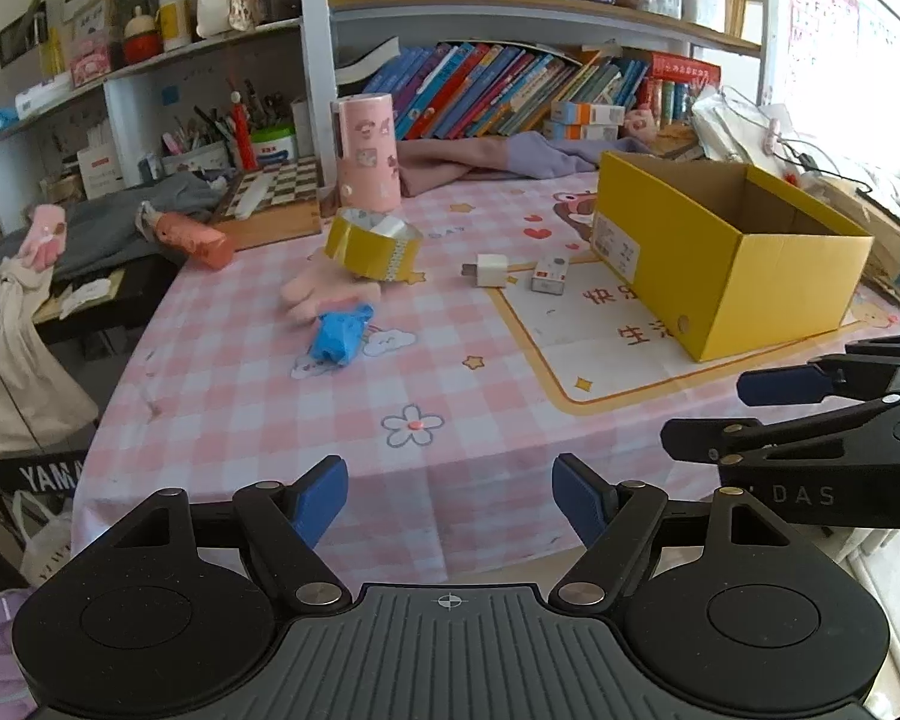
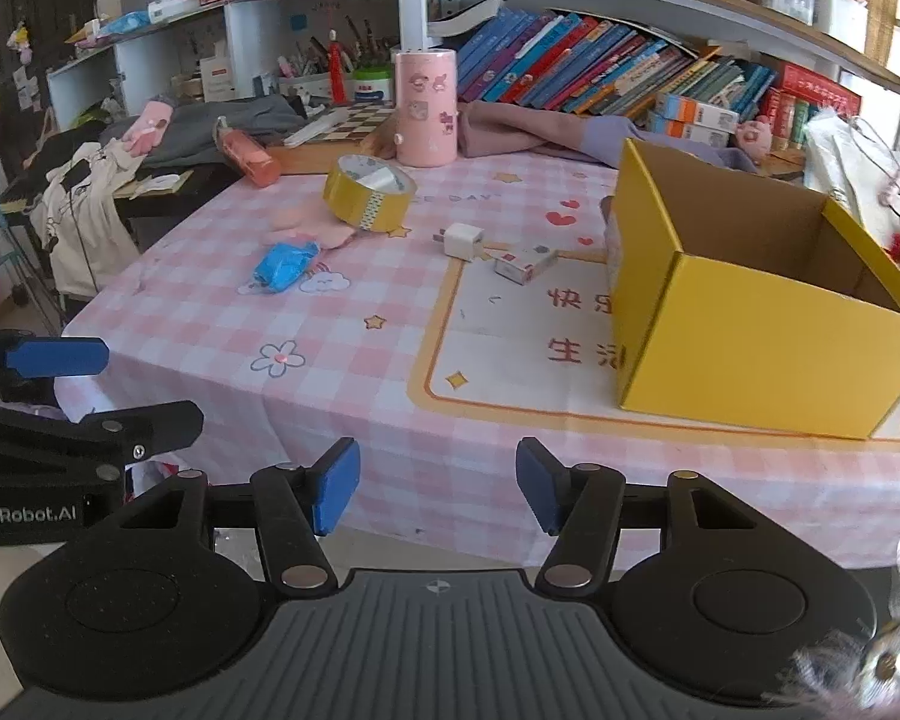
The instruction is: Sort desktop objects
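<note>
An open yellow cardboard box stands on the right of the pink checked tablecloth. Left of it lie a white charger plug, a small white box, a yellow tape roll tilted on a pink soft item, and a blue crumpled bag. My left gripper is open and empty at the table's near edge. My right gripper is open and empty beside it; it also shows in the left wrist view.
A pink cylinder tin, a chessboard box, an orange bottle and a purple cloth sit at the table's back. Bookshelves stand behind. Clothes lie on a low table at left.
</note>
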Demonstrator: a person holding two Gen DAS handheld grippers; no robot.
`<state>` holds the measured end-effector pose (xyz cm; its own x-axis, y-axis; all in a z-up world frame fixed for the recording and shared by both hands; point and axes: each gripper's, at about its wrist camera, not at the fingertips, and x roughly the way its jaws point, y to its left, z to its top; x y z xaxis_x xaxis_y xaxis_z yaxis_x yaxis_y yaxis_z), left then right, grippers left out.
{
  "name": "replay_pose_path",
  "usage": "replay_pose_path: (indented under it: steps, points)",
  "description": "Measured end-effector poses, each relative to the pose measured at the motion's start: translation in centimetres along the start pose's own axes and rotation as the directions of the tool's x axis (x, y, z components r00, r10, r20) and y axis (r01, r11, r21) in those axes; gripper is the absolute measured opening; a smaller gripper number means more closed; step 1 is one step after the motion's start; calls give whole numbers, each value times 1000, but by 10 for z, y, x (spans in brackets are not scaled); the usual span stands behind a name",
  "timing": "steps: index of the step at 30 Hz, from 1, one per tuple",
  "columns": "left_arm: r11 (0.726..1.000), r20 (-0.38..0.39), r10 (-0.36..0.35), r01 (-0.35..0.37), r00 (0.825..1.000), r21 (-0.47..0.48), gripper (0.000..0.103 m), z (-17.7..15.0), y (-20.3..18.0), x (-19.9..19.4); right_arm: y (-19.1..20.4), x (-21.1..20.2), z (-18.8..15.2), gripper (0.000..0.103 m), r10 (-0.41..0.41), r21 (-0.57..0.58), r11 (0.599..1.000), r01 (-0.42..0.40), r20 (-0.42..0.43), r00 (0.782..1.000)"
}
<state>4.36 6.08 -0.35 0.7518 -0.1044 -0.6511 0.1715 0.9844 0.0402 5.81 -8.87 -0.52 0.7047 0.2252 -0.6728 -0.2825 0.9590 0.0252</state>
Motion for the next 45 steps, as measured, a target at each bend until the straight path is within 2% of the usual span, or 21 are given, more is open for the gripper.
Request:
replay_pose_path:
  steps: [14, 28, 45]
  points:
    - [996, -44, 48, -52, 998, -74, 77, 31, 25, 50, -6, 61, 47, 57, 67, -55, 996, -69, -38, 997]
    - [985, -71, 91, -100, 993, -141, 77, 68, 42, 105, -19, 121, 92, 59, 72, -100, 992, -79, -73, 995]
    - [973, -135, 142, -163, 981, -162, 77, 87, 57, 149, -33, 179, 125, 60, 68, -80, 994, -76, -106, 992]
